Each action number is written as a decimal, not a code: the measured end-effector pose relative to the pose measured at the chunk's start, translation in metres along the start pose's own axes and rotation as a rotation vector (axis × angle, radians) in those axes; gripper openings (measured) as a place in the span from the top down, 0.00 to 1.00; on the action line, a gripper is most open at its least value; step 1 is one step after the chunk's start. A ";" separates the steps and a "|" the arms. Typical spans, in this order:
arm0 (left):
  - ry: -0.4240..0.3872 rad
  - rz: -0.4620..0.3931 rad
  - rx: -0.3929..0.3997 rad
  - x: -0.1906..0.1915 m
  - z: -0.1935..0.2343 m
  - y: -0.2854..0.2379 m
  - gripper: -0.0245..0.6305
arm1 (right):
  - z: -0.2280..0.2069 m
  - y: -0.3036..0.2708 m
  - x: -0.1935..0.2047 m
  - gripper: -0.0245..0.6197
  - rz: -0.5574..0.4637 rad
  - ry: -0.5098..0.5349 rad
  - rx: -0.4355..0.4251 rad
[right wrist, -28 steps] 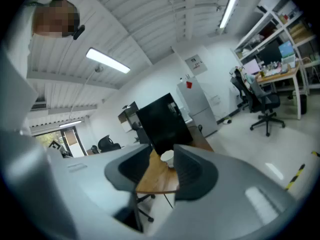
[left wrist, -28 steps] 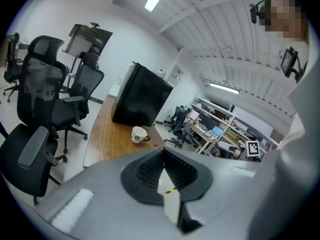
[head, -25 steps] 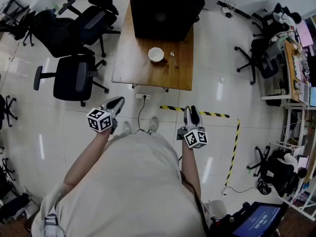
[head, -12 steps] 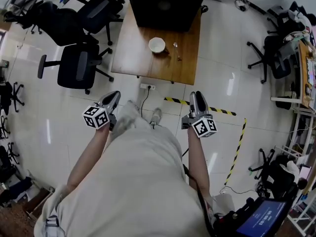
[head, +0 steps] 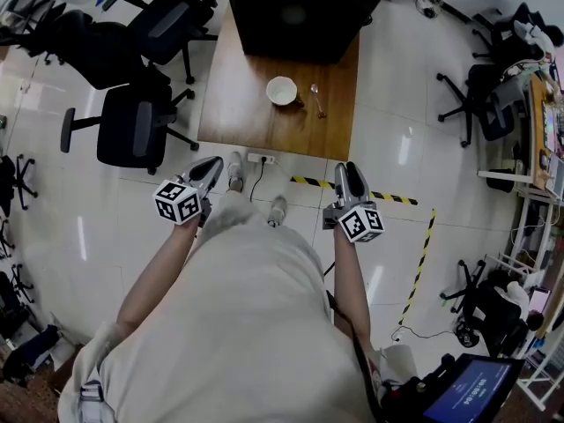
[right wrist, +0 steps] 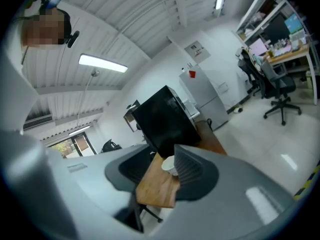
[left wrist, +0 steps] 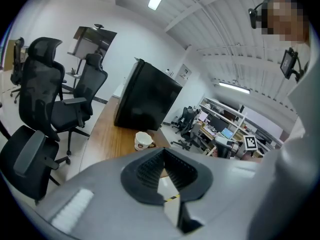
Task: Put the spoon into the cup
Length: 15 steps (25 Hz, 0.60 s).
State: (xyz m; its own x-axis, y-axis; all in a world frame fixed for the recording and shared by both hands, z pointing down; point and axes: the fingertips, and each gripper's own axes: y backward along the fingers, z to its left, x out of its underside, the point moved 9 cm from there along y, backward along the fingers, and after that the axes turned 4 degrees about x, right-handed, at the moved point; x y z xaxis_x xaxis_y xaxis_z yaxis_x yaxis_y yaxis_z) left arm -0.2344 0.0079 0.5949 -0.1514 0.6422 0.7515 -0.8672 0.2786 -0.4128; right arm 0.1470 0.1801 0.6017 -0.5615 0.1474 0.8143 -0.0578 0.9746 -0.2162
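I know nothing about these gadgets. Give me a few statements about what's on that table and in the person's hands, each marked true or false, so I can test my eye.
1. The spoon is already inside the cup. False: it lies on the wooden table beside the cup.
2. A large black box stands on the table beyond the cup. True.
3. The right gripper is holding the spoon. False: its jaws stand apart with nothing between them.
4. In the head view the spoon lies to the right of the cup. True.
5. The right gripper hangs above the table. False: it is over the floor, short of the table's near edge.
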 end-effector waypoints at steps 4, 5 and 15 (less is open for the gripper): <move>-0.060 0.051 0.065 -0.031 0.027 -0.022 0.96 | 0.011 -0.017 -0.006 0.74 -0.016 0.000 0.064; -0.074 0.062 0.084 -0.039 0.034 -0.029 0.96 | 0.013 -0.022 -0.007 0.74 -0.018 0.006 0.079; -0.138 0.173 0.317 -0.081 0.077 -0.092 0.96 | 0.032 -0.074 -0.022 0.74 0.023 0.071 0.241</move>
State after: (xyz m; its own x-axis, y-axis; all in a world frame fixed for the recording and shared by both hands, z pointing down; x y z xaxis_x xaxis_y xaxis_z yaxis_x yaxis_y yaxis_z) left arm -0.1785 -0.1248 0.6115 -0.3523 0.5521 0.7557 -0.9235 -0.0745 -0.3762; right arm 0.1368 0.0997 0.5828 -0.5058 0.1884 0.8418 -0.2458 0.9039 -0.3500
